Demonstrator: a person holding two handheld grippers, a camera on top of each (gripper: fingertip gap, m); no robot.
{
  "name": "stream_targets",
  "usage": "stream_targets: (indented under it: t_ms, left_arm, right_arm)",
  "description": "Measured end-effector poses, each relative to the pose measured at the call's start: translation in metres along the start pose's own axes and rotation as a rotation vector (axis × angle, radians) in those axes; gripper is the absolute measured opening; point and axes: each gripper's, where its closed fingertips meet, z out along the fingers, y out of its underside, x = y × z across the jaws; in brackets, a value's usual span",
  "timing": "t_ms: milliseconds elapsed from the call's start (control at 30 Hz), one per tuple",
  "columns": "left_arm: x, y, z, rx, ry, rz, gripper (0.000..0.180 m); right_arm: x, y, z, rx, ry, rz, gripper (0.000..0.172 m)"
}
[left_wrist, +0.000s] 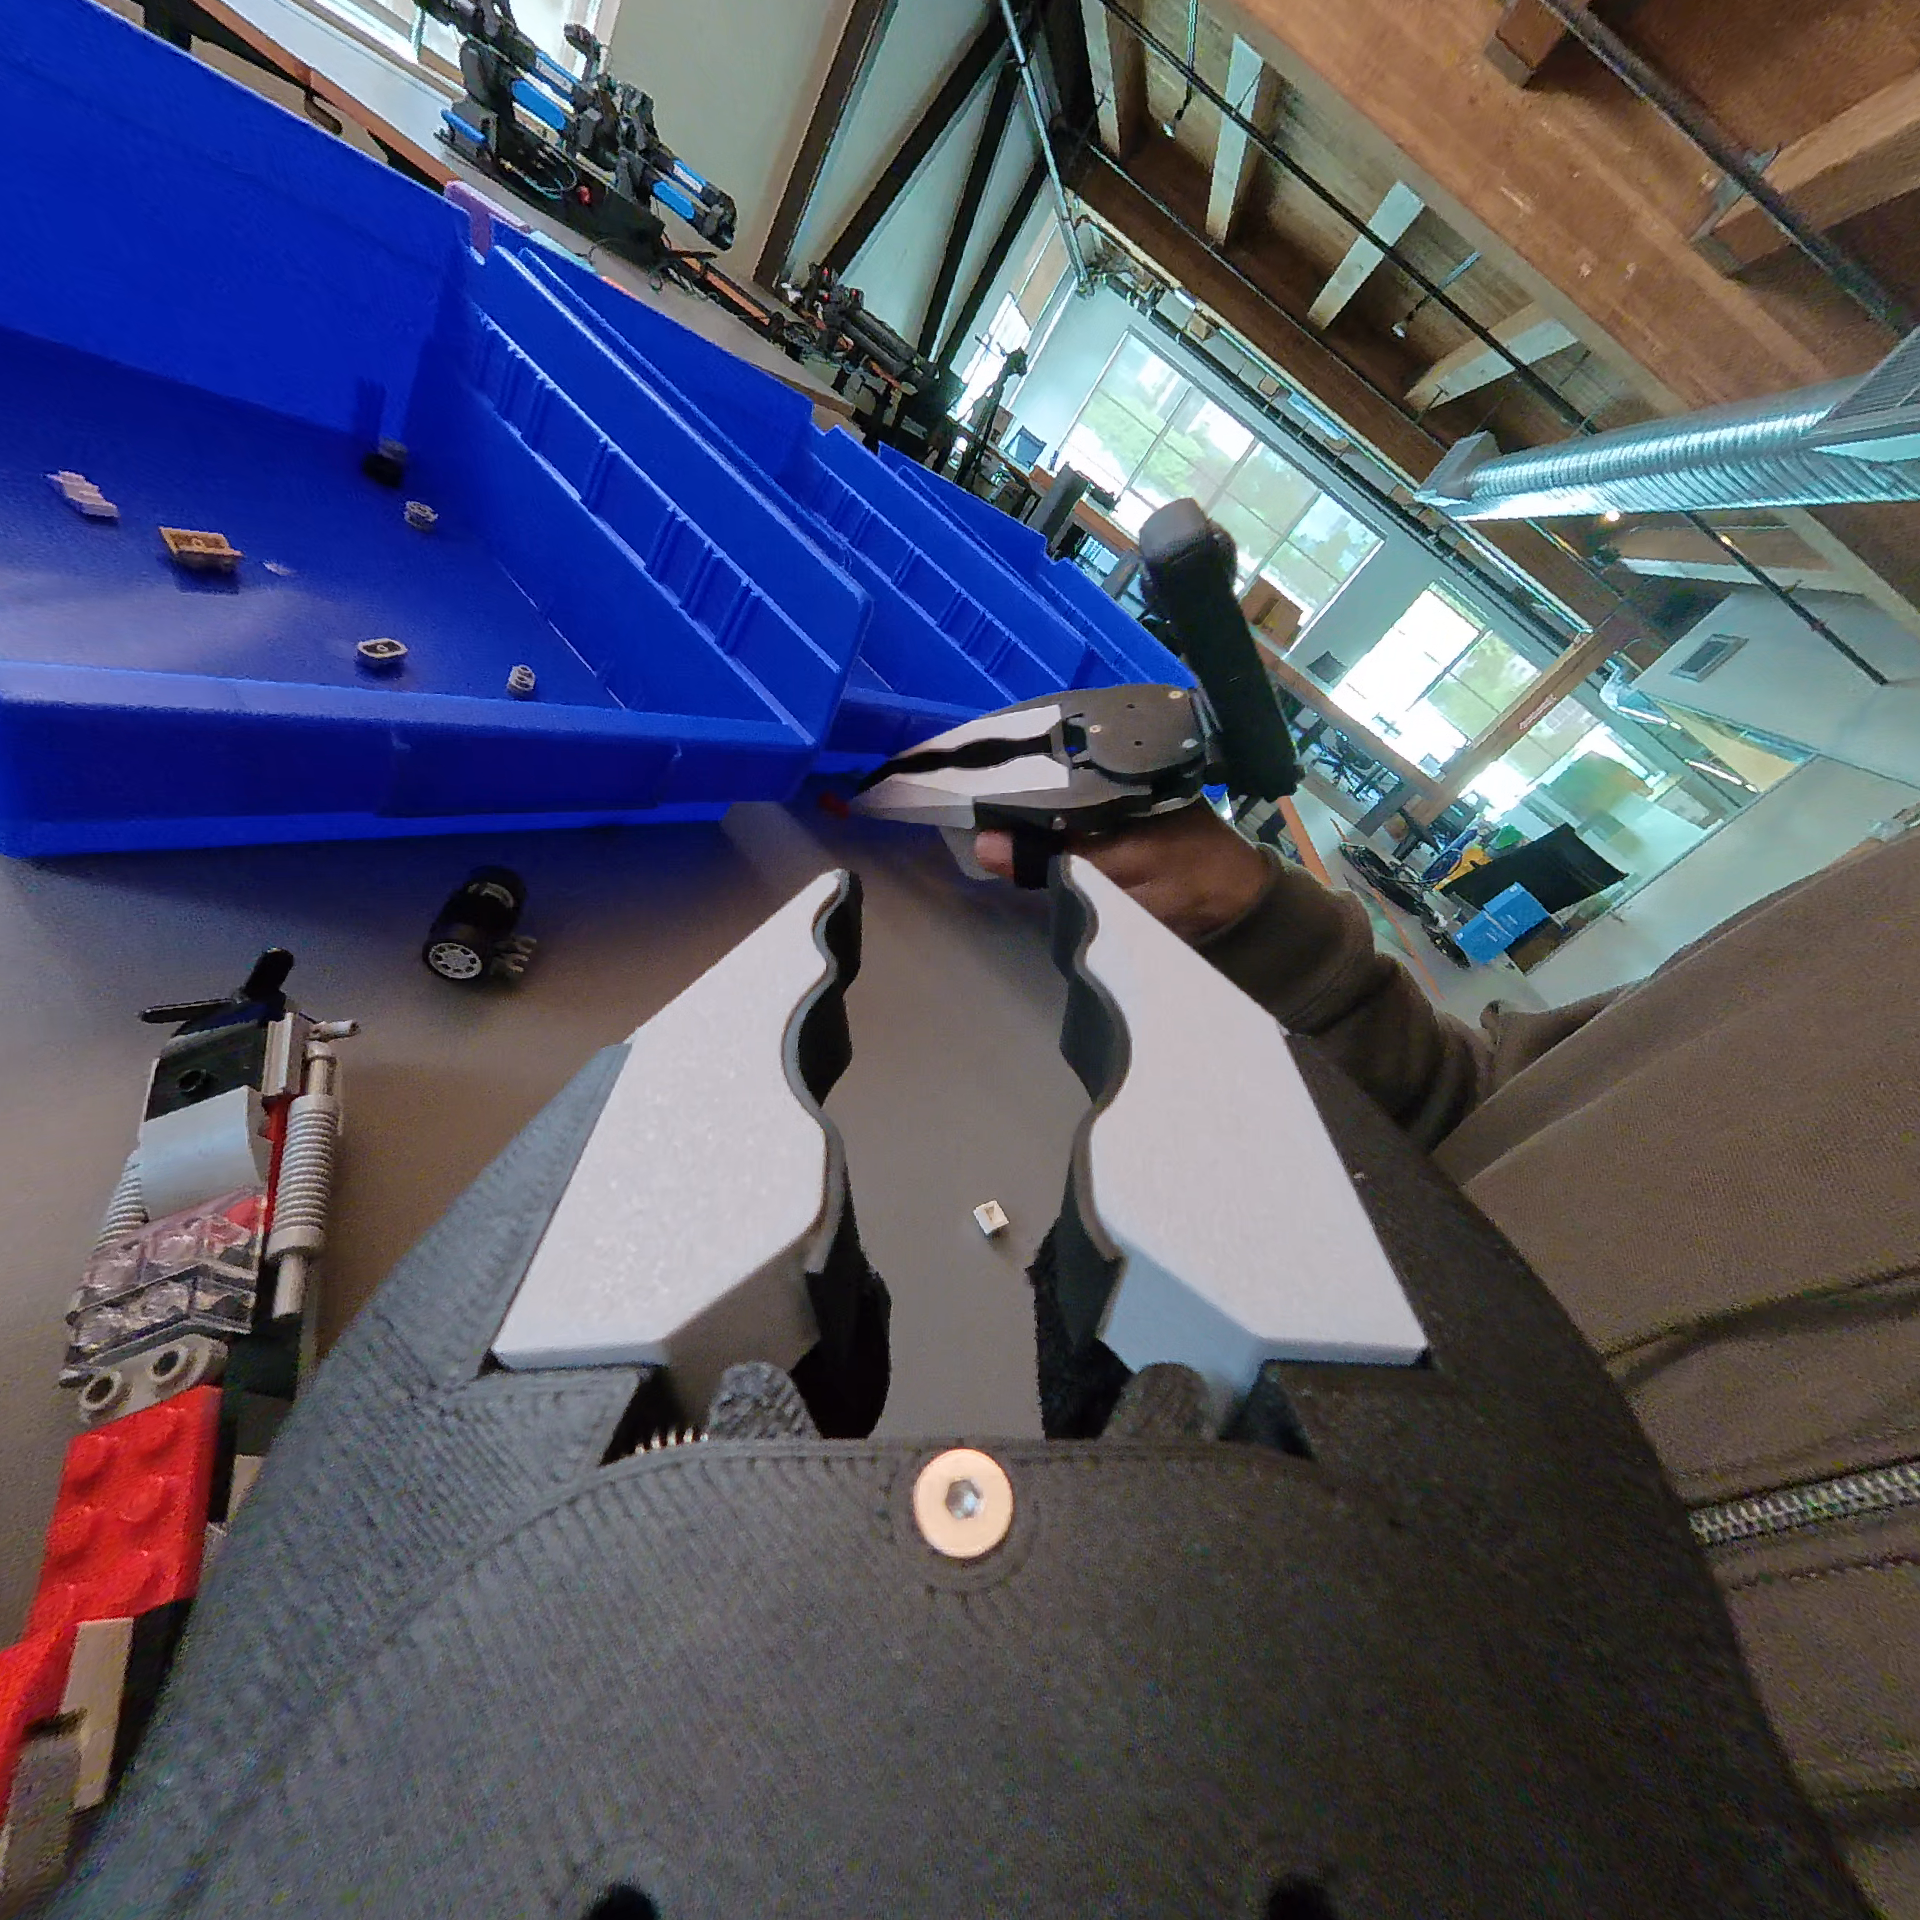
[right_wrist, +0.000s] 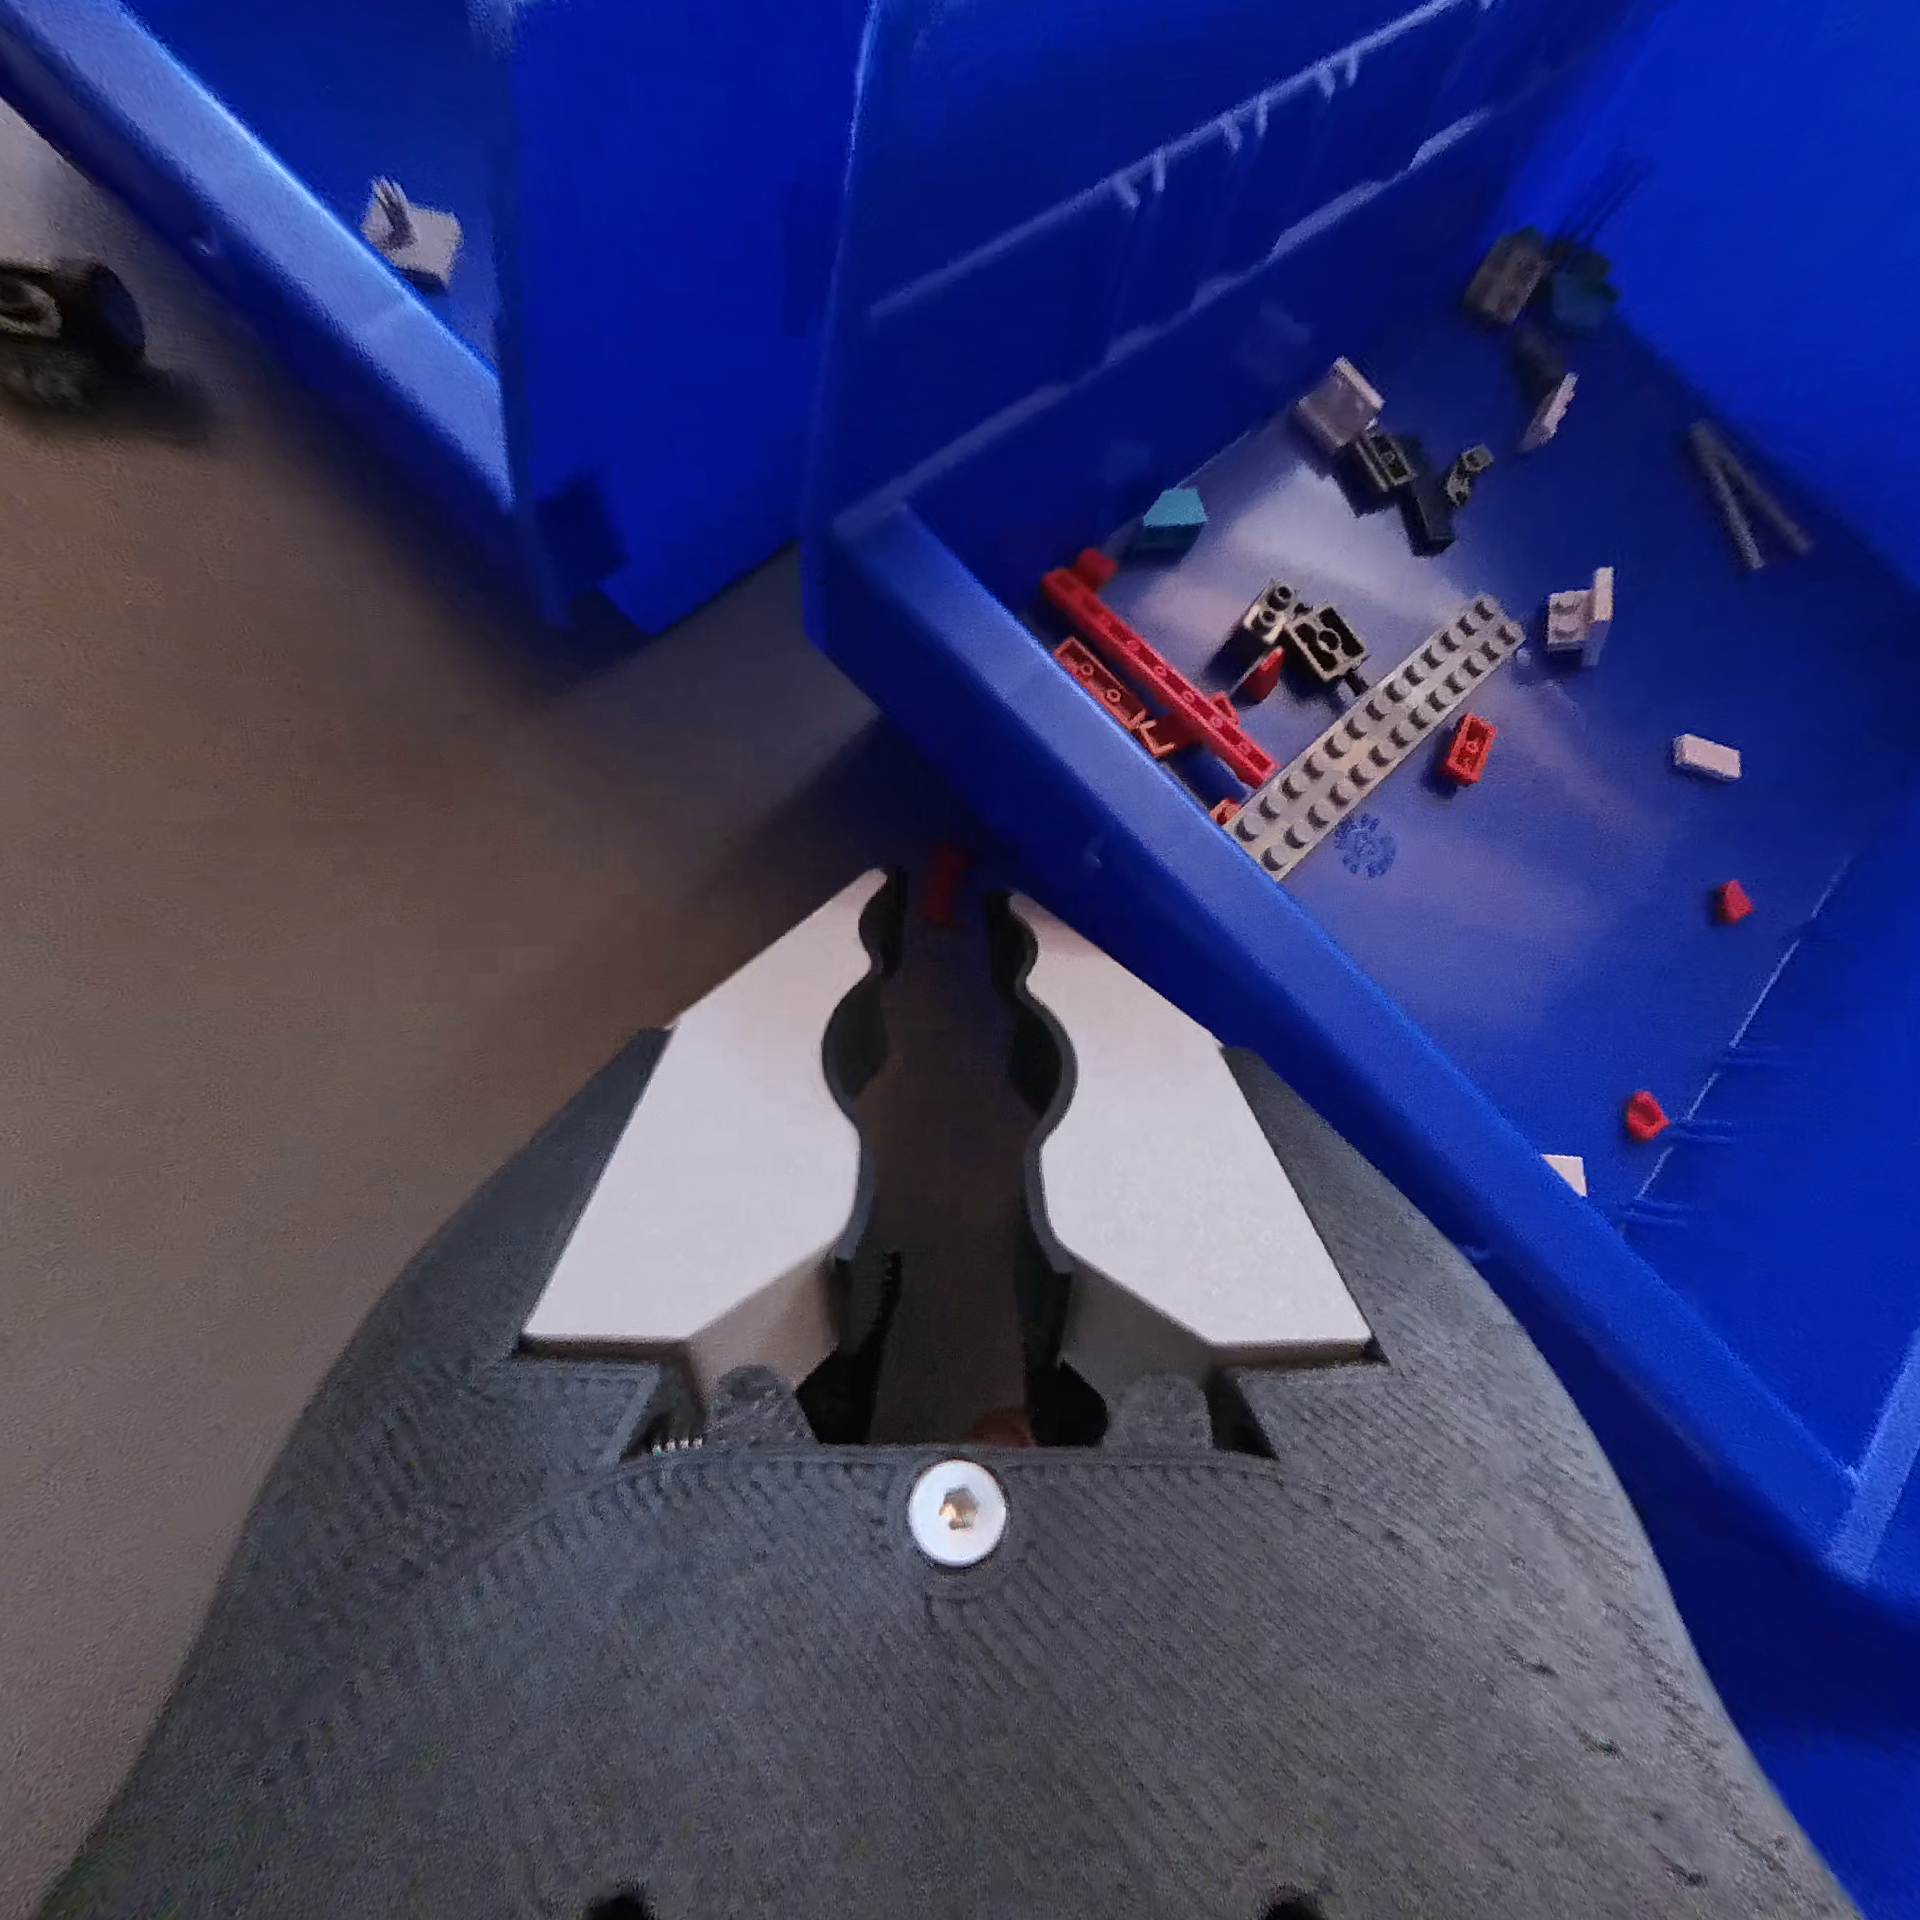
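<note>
Item 1: my right gripper (right_wrist: 940, 899), jaws narrow, small red brick (right_wrist: 943, 883) between the fingertips beside the blue bin (right_wrist: 1039, 727) wall; contact with the pads unclear. Item 2: my left gripper (left_wrist: 961, 894), wide, bare, above the table (left_wrist: 623, 935); tiny white piece (left_wrist: 990, 1216) between its fingers.

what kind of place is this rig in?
Likely a workshop or lab in a loft-style industrial building: exposed timber ceiling beams, a metal air duct, benches with equipment, and blue parts bins holding toy bricks.
</note>
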Motion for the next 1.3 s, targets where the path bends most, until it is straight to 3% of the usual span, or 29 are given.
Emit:
stream_targets:
  t_ms: [233, 333, 467, 567, 600, 700, 800, 900, 967, 1033, 1133, 1300]
  left_arm:
    - [-0.001, -0.002, -0.002, 0.015, 0.003, -0.02, 0.037]
    - [-0.002, -0.004, -0.004, 0.022, -0.003, -0.016, 0.036]
    - [-0.006, -0.007, -0.005, 0.034, -0.008, -0.027, 0.035]
    - [-0.004, -0.004, -0.003, 0.024, 0.002, -0.032, 0.035]
    - [-0.003, -0.003, -0.003, 0.02, 0.005, -0.03, 0.035]
    - [-0.001, -0.002, -0.002, 0.014, 0.002, -0.016, 0.035]
    - [-0.005, -0.006, -0.007, 0.029, -0.02, -0.009, 0.035]
    - [-0.011, -0.009, -0.009, 0.042, -0.032, -0.022, 0.035]
    - [-0.013, -0.008, -0.009, 0.038, -0.037, -0.029, 0.035]
    - [-0.014, -0.005, -0.007, 0.027, -0.034, -0.036, 0.035]
    - [-0.011, -0.002, -0.005, 0.016, -0.034, -0.024, 0.035]
    - [-0.011, -0.006, -0.008, 0.03, -0.04, -0.015, 0.035]
  right_arm:
    - [0.001, 0.002, 0.009, -0.051, 0.004, -0.062, 0.009]
    - [-0.01, -0.002, 0.0, -0.006, -0.084, -0.056, 0.008]
    - [0.0, -0.041, -0.042, 0.165, -0.11, -0.028, 0.008]
    - [0.047, -0.079, -0.07, 0.289, 0.027, -0.017, 0.008]
    - [0.062, -0.083, -0.069, 0.287, 0.072, -0.018, 0.009]
    - [0.073, -0.072, -0.048, 0.195, 0.057, 0.005, 0.04]
    - [0.036, -0.071, -0.052, 0.241, -0.027, -0.065, 0.043]
    - [-0.06, -0.063, -0.071, 0.321, -0.353, -0.201, 0.034]
    - [-0.125, -0.039, -0.078, 0.267, -0.55, -0.277, 0.032]
    - [-0.169, -0.015, -0.077, 0.195, -0.636, -0.359, 0.032]
    - [-0.202, 0.005, -0.07, 0.12, -0.68, -0.414, 0.032]
    - [-0.208, 0.013, -0.062, 0.059, -0.65, -0.483, 0.021]
